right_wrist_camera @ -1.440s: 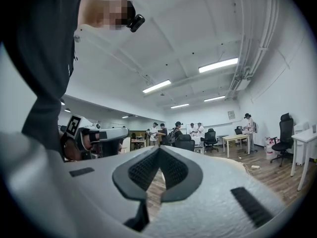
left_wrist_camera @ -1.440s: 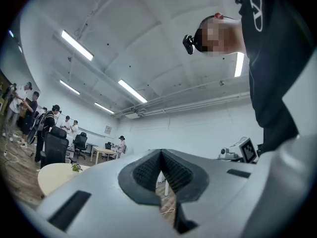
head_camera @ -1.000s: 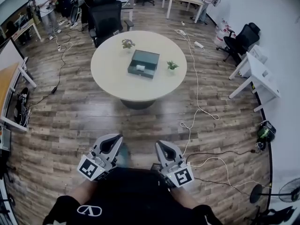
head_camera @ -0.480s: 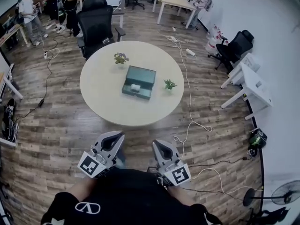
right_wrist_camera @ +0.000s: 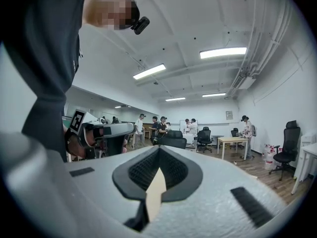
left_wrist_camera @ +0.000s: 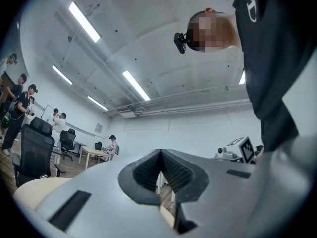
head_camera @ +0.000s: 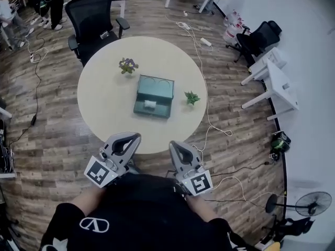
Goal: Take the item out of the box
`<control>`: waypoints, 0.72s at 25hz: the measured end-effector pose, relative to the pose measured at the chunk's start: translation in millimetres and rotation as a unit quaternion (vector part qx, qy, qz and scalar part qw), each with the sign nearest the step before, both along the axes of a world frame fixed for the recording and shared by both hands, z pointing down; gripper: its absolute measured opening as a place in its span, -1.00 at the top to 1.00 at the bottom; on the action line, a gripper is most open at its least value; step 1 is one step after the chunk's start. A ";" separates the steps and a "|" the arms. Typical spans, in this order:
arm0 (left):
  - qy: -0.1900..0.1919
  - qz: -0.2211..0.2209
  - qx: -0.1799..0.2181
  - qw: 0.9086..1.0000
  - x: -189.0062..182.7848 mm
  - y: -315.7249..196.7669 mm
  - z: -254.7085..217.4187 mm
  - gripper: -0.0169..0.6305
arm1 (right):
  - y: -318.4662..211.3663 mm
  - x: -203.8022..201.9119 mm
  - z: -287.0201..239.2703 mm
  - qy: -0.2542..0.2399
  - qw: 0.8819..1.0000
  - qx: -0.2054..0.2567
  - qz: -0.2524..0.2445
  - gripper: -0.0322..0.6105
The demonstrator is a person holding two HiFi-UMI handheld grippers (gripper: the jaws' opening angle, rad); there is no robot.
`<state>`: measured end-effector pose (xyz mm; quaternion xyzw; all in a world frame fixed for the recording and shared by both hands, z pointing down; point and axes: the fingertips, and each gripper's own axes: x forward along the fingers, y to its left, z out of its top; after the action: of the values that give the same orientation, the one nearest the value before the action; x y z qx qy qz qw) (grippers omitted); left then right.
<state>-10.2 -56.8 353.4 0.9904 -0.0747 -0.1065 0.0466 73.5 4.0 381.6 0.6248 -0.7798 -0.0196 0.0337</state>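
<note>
A dark green box lies open on the round beige table, with a small white item in its near half. Both grippers are held close to the person's body, just short of the table's near edge and well away from the box. In the head view my left gripper is shut and empty, and my right gripper is likewise shut with nothing in it. The left gripper view shows the left gripper's tips meeting. The right gripper view shows the right gripper's tips meeting too.
Two small potted plants flank the box. A black office chair stands behind the table. White cables trail over the wooden floor at the right, near white desks and a fan. People stand at the far left.
The person has walked up to the table, which now lies nearer and lower in the head view. Both grippers stayed shut and kept their place before the body.
</note>
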 end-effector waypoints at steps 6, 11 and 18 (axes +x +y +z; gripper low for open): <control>-0.002 0.024 -0.015 1.000 19.1 -67.7 14.3 0.93 | -71.9 15.1 7.9 0.012 1.000 -0.012 0.016 0.89; -0.004 0.025 -0.020 0.999 32.6 -92.3 20.5 0.93 | -103.9 27.5 13.5 0.022 1.000 -0.016 0.013 0.89; -0.009 -0.002 -0.023 1.000 45.5 -105.1 26.2 0.93 | -124.2 46.5 20.7 0.014 1.000 -0.021 -0.010 0.89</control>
<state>35.3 -161.9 379.6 0.9898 -0.0793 -0.0961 0.0685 120.0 -120.3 402.3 0.6162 -0.7855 -0.0125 0.0572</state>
